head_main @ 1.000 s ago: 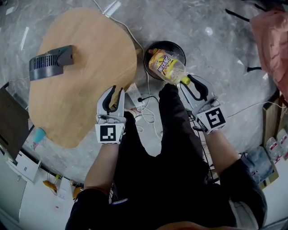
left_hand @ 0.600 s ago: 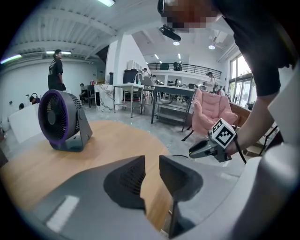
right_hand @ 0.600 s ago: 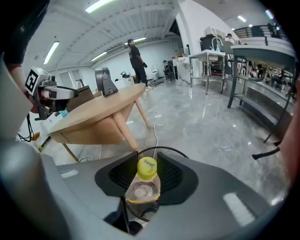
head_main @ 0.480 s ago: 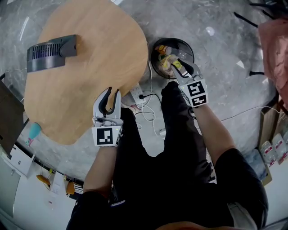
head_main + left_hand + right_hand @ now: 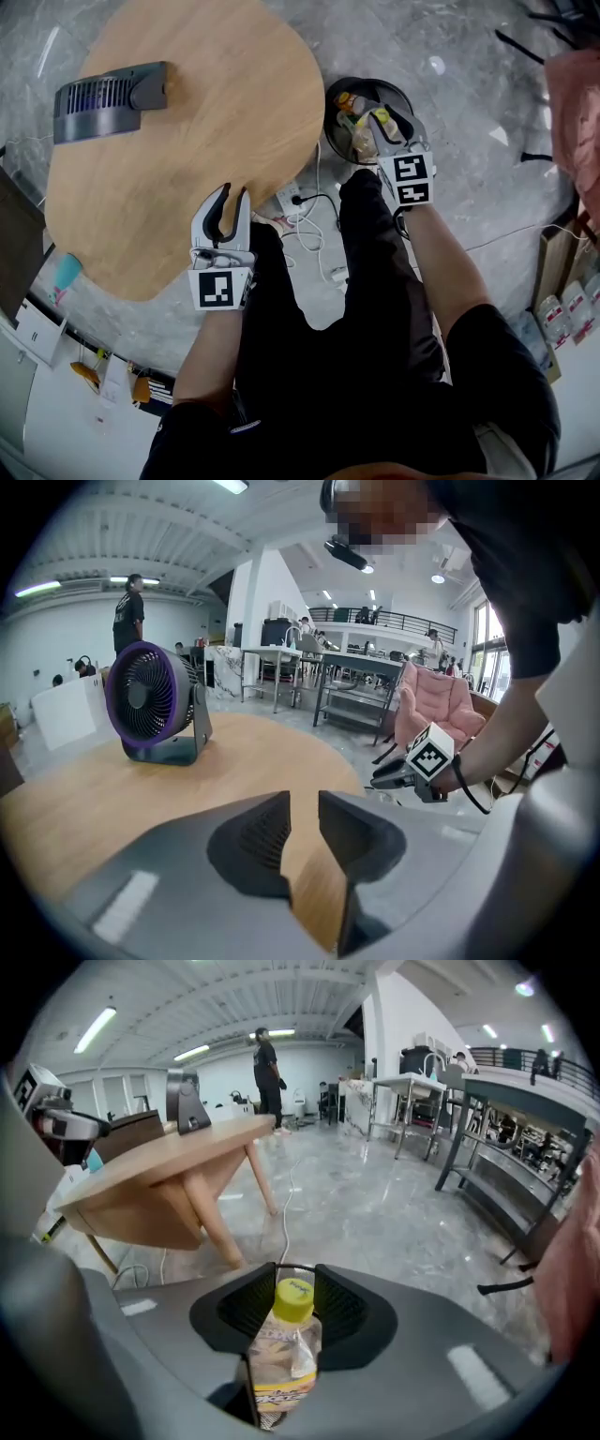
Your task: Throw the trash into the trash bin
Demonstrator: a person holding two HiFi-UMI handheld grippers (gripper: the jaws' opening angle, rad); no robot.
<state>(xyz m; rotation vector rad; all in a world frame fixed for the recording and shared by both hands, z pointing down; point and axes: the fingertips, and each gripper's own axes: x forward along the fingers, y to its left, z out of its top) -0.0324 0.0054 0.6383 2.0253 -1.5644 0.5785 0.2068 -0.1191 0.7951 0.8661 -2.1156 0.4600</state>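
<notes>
Lowered into black trash bin [image 5: 370, 81] at 1 o'clock: right gripper [image 5: 377, 122], clamped on yellow-capped plastic bottle [image 5: 284, 1349]. Left gripper [image 5: 231, 192] is held at wooden table's [image 5: 187, 112] 5 o'clock edge, jaws narrowly parted, empty.

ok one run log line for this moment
right tool: shut on bottle, over trash bin | left tool: open, empty, over table edge | step: bottle not yet released

The head view looks steeply down from above the person onto the round bench [image 5: 187, 141] and the floor. The left gripper view sits close over the bench top, facing across it to the fan [image 5: 150, 700]; the right gripper view sits lower beside the bench, seeing its underside and legs. Bench and fan show in all three; the left gripper view also catches the right tongs [image 5: 382, 779].
</notes>
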